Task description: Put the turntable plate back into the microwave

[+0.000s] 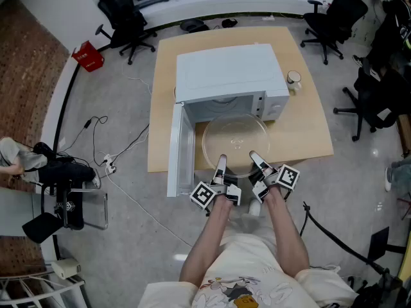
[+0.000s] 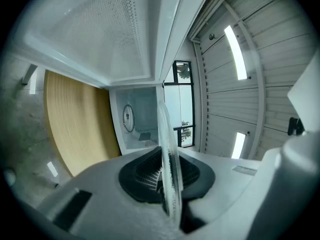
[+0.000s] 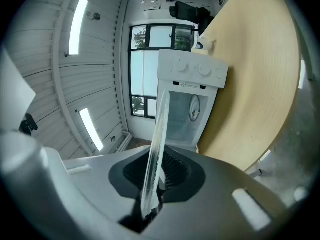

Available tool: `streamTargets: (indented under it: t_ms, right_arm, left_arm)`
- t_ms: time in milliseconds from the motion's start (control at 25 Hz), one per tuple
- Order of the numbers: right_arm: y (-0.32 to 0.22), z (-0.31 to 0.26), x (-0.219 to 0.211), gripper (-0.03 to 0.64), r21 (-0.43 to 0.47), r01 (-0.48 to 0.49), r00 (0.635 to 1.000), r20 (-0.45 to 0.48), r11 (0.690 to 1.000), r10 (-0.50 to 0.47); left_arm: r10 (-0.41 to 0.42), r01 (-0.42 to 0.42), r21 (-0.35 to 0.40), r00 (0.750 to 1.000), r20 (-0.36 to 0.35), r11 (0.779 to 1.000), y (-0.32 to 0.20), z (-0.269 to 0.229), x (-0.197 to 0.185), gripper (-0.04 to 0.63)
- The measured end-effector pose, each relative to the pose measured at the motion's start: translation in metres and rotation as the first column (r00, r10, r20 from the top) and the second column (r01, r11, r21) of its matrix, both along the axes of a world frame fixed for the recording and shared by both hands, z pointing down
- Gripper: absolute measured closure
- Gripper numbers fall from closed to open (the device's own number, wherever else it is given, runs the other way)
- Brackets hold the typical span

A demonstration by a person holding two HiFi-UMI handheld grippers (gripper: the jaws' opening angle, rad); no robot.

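Grey floor (image 1: 128,230) runs round a pale wooden table (image 1: 308,133), with office chairs (image 1: 128,18) at the far side, a red box (image 1: 88,56) at far left and cables (image 1: 115,153) trailing on the left.

On the table stands a white microwave (image 1: 231,76), its door (image 1: 180,149) swung open toward the near left. A cup (image 1: 294,80) sits just beside its right side.

The clear glass plate (image 1: 234,140) lies about level in front of the open cavity. Its far edge is at the mouth of the cavity and its near edge reaches the near edge of the table. From above I cannot tell whether it rests on the table or is held clear of it.

The left gripper (image 1: 220,165) has the near rim of the plate on the left. In its own view the jaws are nearly together, with the pads pressed on the glass edge that stands between them. The right gripper (image 1: 257,159) has the same rim a little to the right, and its jaws are likewise clamped on the glass. Each gripper carries a black-and-white marker cube.

The right gripper view shows three knobs (image 3: 191,68) on the control panel, with a strip of print (image 3: 187,85) below them that is too small to read. The person's shirt (image 1: 241,290) bears a cartoon print, and no words on it can be made out.
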State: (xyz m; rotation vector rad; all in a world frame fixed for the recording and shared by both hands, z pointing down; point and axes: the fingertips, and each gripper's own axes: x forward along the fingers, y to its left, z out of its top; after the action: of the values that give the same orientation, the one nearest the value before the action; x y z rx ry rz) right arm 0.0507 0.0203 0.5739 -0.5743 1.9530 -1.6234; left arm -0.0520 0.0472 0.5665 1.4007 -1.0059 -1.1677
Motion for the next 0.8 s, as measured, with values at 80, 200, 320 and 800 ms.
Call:
streamTargets:
  t_ms: [80, 200, 320, 800]
  right_arm:
    - [0.002, -0.002, 0.001, 0.571, -0.001, 0.004, 1.000, 0.003, 1.000, -0.004]
    - [0.002, -0.003, 0.001, 0.572, 0.000, 0.007, 1.000, 0.006, 1.000, -0.007]
    - [0.001, -0.007, 0.000, 0.572, 0.008, 0.017, 1.000, 0.003, 1.000, -0.017]
    - [0.000, -0.016, -0.002, 0.571, 0.037, 0.018, 1.000, -0.003, 0.999, -0.018]
  left_arm:
    - [-0.003, 0.003, -0.003, 0.999, 0.051, 1.000, 0.003, 0.009, -0.003, 0.568]
    - [-0.008, 0.009, -0.009, 0.999, 0.043, 1.000, 0.005, 0.012, -0.004, 0.568]
    - [-0.014, 0.014, 0.016, 1.000, -0.018, 1.000, 0.003, -0.005, 0.000, 0.568]
    - [-0.013, 0.014, 0.042, 1.000, -0.024, 0.999, 0.001, -0.010, -0.002, 0.566]
